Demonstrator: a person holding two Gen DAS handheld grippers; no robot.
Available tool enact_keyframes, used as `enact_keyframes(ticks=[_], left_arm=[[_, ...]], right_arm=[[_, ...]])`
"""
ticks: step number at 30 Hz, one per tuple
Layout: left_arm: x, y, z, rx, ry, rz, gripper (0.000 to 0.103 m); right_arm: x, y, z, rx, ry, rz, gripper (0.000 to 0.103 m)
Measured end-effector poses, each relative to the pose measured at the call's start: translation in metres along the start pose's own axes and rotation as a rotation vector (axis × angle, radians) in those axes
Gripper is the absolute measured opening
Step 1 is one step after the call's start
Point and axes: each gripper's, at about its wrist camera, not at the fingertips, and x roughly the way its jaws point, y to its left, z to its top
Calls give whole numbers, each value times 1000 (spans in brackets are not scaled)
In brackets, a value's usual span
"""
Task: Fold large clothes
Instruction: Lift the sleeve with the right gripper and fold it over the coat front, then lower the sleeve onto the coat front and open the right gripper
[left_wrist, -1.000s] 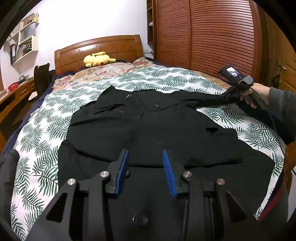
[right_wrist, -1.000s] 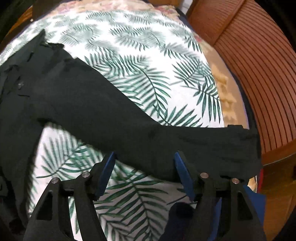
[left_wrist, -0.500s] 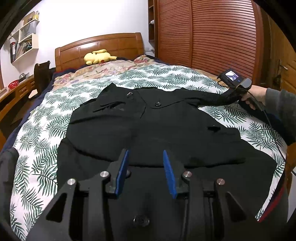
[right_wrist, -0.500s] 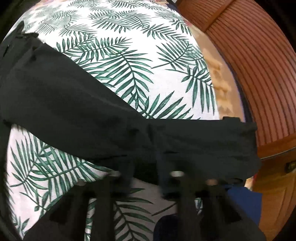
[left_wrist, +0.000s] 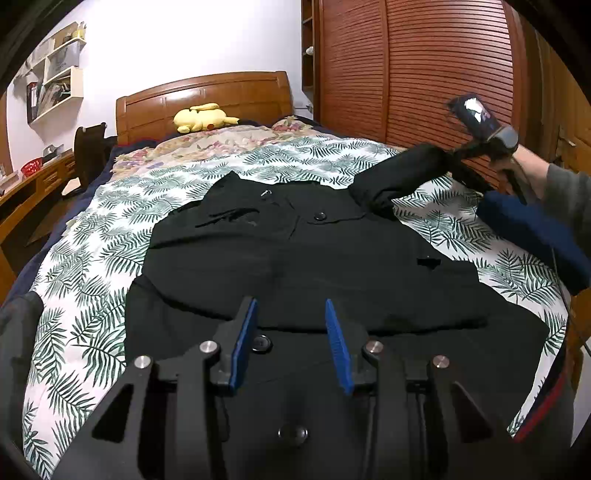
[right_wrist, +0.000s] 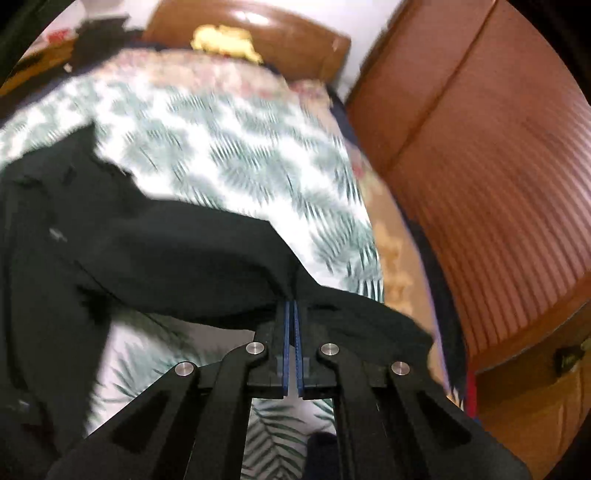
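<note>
Palm-leaf print covers the bedspread (left_wrist: 88, 280) ahead of your tongs, with a glossy wooden headboard (left_wrist: 207, 96) at the far end and ribbed wooden wardrobe doors (left_wrist: 436, 74) off to the right. On it lies the black coat (left_wrist: 295, 258), matte and soft, spread flat with its collar end toward the headboard and its hem toward you, so its long axis runs straight away from your left tongs (left_wrist: 290, 332). Round dark buttons sit along its middle.

Your left tongs hover just above the hem, blue ribbed pads parted, nothing pinched between them.

Your right tongs (right_wrist: 293, 314) have just been closing and are now clenched on the coat's sleeve (right_wrist: 221, 273); the blue pads meet with only a thin fold of black cloth nipped at their tips. From the left view, that sleeve (left_wrist: 402, 173) rises off the bedspread, angling up and to the right from the shoulder to your right hand (left_wrist: 524, 170), its tube shape rounded and slack. The cuff end hangs to the right of the right tongs. Much of the right view is smeared.
</note>
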Motion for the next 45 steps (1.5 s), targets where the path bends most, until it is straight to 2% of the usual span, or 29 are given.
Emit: enact_keyframes(ticks=[5,11,16,21,24,27,28,30,31,32,34,38,45], left_arm=[[-5,3,0,-10,-10,5,36],[-10,7,-1,-17,-18,14,36],[-13,12,-1,-27,-25,22,36],[-18,15,0,-34,-35,26,36],[-19,16,-1,-35,-36,27,36],[-20,16,-1,-33,-37,27,36],[-20,16,0,-32,-38,27,36],[-22,17,0,-28,-43,33,36],[-22,18,0,-29,-45,37,36],[-22,19,1,-33,-46,40,36],[-22,20,1,-40,-47,39,36],[-22,20,1,-37,-47,44,36],[-24,21,0,-40,-48,50,37]], right_arm=[[-60,56,25,-86,-142,100,0],[-103,141,30,-214,-218,268,0],[-97,187,19,-237,-181,368,0],[-84,213,2,-177,-129,454,0],[-89,224,-5,-180,-127,431,2],[-117,218,-7,-193,-200,420,4],[-126,215,-4,-189,-218,423,9],[-139,207,3,-175,-253,422,31],[-143,203,5,-170,-267,420,56],[-145,198,8,-162,-283,408,70],[-138,188,12,-133,-281,362,73],[-97,167,11,-69,-181,311,74],[-14,134,-13,25,-19,226,74]])
